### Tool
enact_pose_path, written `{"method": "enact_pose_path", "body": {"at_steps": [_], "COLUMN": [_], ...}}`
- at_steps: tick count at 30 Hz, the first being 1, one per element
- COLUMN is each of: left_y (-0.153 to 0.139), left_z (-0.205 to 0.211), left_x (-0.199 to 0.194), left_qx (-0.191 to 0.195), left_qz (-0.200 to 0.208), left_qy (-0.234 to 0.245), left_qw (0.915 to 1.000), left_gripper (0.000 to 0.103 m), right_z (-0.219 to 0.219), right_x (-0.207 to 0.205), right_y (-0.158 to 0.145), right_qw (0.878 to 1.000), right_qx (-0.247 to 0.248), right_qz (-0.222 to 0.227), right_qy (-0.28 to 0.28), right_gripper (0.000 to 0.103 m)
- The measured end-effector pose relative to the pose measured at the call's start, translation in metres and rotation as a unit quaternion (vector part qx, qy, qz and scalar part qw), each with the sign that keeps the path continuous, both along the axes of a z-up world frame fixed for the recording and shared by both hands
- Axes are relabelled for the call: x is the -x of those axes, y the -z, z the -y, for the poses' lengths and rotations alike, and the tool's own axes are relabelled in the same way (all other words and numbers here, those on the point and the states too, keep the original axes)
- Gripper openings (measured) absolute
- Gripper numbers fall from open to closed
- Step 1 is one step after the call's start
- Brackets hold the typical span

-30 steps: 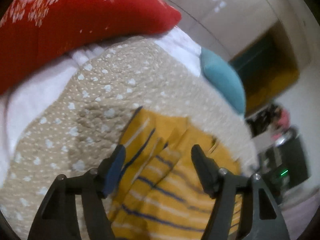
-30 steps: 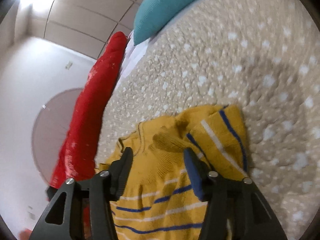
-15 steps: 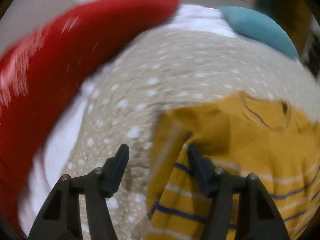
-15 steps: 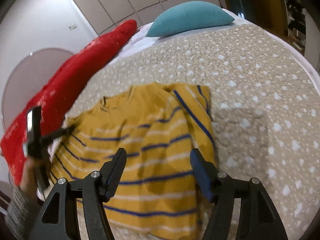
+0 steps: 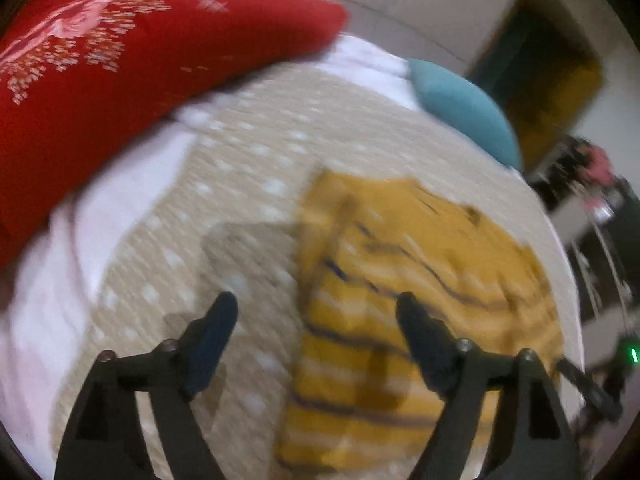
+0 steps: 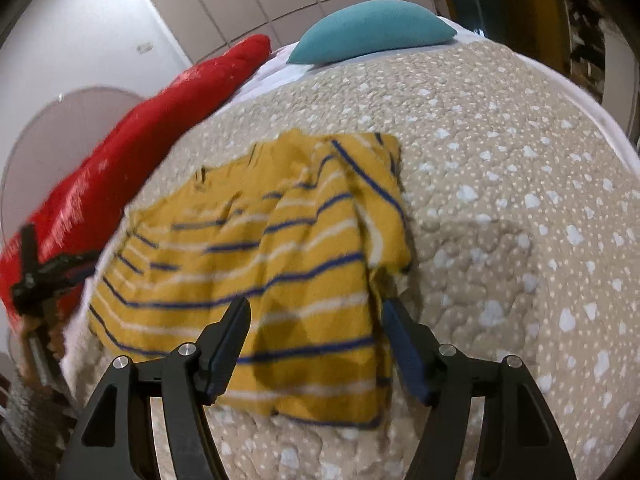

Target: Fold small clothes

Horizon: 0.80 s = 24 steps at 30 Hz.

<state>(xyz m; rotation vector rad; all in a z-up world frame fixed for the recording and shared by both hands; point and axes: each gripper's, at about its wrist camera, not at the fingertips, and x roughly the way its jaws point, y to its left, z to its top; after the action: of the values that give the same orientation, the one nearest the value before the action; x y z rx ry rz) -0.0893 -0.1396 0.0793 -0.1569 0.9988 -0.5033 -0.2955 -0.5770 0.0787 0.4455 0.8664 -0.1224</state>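
A mustard sweater (image 6: 260,248) with blue and white stripes lies flat on the beige spotted quilt (image 6: 500,184), one sleeve folded over its body. My right gripper (image 6: 316,312) hovers above the sweater's near hem, its jaws opening with only air between the pads. In the left wrist view, blurred by motion, the left gripper (image 5: 318,314) hangs over the sweater's (image 5: 420,280) side edge. Its jaws are opening too and grip nothing. The left gripper's black frame (image 6: 38,270) and the hand holding it show at the left edge of the right wrist view.
A long red pillow (image 6: 160,120) lies along the bed's far side on a white sheet (image 5: 100,208). A teal cushion (image 6: 372,28) sits at the head. Beyond the bed are a panelled wall, a dark doorway (image 5: 532,76) and dark furniture (image 5: 608,240).
Both grippers have drawn back from the sweater and widened their jaws. The right one let go of the sleeve, which now lies folded on the body. The left view swung sideways.
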Motion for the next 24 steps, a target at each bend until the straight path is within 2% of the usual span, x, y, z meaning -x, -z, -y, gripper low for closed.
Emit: {"method": "enact_pose_path", "body": {"at_steps": [2, 4, 6, 8, 10, 11, 13, 15, 18, 22, 24], "left_y": [0.011, 0.026, 0.032, 0.026, 0.016, 0.008, -0.002, -0.013, -0.016, 0.000, 0.019], "left_z": [0.015, 0.026, 0.025, 0.013, 0.002, -0.003, -0.010, -0.011, 0.005, 0.044, 0.064], "left_x": [0.011, 0.020, 0.023, 0.024, 0.029, 0.034, 0.042, 0.060, 0.092, 0.119, 0.124], "left_qx": [-0.010, -0.075, -0.145, -0.167, -0.190, -0.206, -0.190, -0.152, -0.124, -0.092, -0.096], "left_qz": [-0.007, -0.013, 0.005, 0.021, 0.041, 0.060, 0.077, 0.098, 0.128, 0.135, 0.119], "left_qy": [0.030, 0.039, 0.017, -0.011, -0.045, -0.066, -0.079, -0.079, -0.073, -0.039, -0.020], "left_qw": [0.9995, 0.9963, 0.9893, 0.9857, 0.9799, 0.9745, 0.9755, 0.9804, 0.9812, 0.9858, 0.9881], "left_gripper": [0.082, 0.082, 0.082, 0.082, 0.081, 0.081, 0.081, 0.081, 0.082, 0.082, 0.082], "right_z": [-0.008, -0.010, -0.005, 0.004, 0.012, 0.014, 0.011, -0.001, -0.029, -0.061, -0.073], "right_x": [0.000, -0.001, -0.001, 0.005, 0.017, 0.022, 0.030, 0.033, 0.036, 0.037, 0.033], "right_y": [0.006, 0.011, 0.017, 0.019, 0.015, 0.011, 0.004, -0.004, -0.013, -0.017, -0.012], "right_qw": [1.000, 0.999, 0.996, 0.992, 0.992, 0.992, 0.991, 0.988, 0.981, 0.981, 0.981], "right_qx": [0.016, 0.030, 0.072, 0.103, 0.100, 0.099, 0.108, 0.133, 0.180, 0.184, 0.186], "right_qz": [-0.013, -0.024, -0.050, -0.064, -0.059, -0.055, -0.046, -0.037, -0.017, 0.013, 0.010], "right_qy": [-0.006, -0.006, 0.011, 0.032, 0.046, 0.052, 0.059, 0.064, 0.064, 0.060, 0.050], "right_gripper": [0.075, 0.075, 0.072, 0.075, 0.075, 0.075, 0.076, 0.077, 0.077, 0.077, 0.077]}}
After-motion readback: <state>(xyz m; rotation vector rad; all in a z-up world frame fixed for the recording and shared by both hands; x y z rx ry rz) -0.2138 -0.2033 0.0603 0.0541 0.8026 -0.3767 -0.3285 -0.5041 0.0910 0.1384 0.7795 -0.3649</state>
